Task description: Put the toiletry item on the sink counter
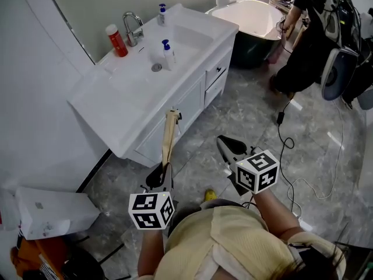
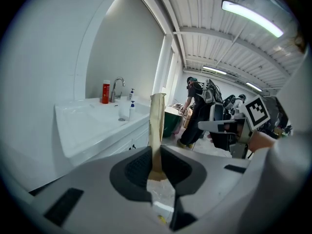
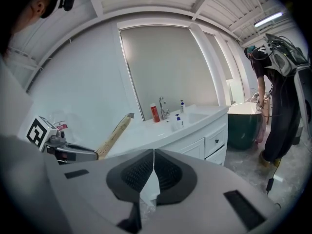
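A long flat tan toiletry item (image 1: pixel 169 136) stands upright in my left gripper (image 1: pixel 165 169), which is shut on its lower end. In the left gripper view the item (image 2: pixel 157 126) rises from between the dark pads (image 2: pixel 138 168), in front of the white sink counter (image 2: pixel 87 126). The counter (image 1: pixel 116 98) lies ahead and to the left, and the item's top hangs just off its front edge. My right gripper (image 1: pixel 227 144) hovers over the floor to the right, shut with nothing in it (image 3: pixel 153 172). Its view shows the held item (image 3: pixel 114 133) at the left.
On the counter stand a red bottle (image 1: pixel 117 40), a faucet (image 1: pixel 133 28) and two blue-capped pump bottles (image 1: pixel 168 54) (image 1: pixel 161 14). A dark green bathtub (image 1: pixel 250 16) sits beyond, with a person (image 1: pixel 315 39) beside it. A cable (image 1: pixel 285 139) trails on the tiles. A white box (image 1: pixel 52 212) lies low left.
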The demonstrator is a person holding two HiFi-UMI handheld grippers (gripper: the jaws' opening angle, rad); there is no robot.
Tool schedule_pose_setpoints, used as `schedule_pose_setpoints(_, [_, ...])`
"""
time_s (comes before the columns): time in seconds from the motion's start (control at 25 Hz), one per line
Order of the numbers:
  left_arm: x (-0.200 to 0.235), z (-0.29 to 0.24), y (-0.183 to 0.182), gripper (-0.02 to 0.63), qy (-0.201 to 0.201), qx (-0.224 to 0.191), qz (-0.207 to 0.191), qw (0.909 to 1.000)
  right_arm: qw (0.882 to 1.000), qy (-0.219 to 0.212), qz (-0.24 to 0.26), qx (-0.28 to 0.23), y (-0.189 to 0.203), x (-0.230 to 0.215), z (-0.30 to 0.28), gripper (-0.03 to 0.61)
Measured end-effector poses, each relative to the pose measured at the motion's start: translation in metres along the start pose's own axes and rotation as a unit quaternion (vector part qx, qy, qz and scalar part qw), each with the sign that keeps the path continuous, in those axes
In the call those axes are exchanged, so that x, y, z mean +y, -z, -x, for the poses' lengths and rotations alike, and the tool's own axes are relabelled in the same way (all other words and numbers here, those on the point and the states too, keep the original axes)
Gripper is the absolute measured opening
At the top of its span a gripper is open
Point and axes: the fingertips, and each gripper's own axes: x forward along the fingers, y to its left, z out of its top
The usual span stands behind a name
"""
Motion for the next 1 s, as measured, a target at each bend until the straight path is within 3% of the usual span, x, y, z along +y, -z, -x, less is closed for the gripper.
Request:
schedule_pose_setpoints(0.44, [-0.006, -0.026, -0.019, 0.084, -0.014, -0.001, 0.004, 0.9999, 1.0, -0.009, -0.005, 0.001, -0.01, -0.032, -0.015, 0.029])
schedule_pose_setpoints(1.0, [0.026, -0.087, -0.069, 0.084, -0.007, -0.005, -0.013, 0.9999, 1.0, -0.001, 0.005, 0.005, -0.045, -0.066, -0.071, 0.029])
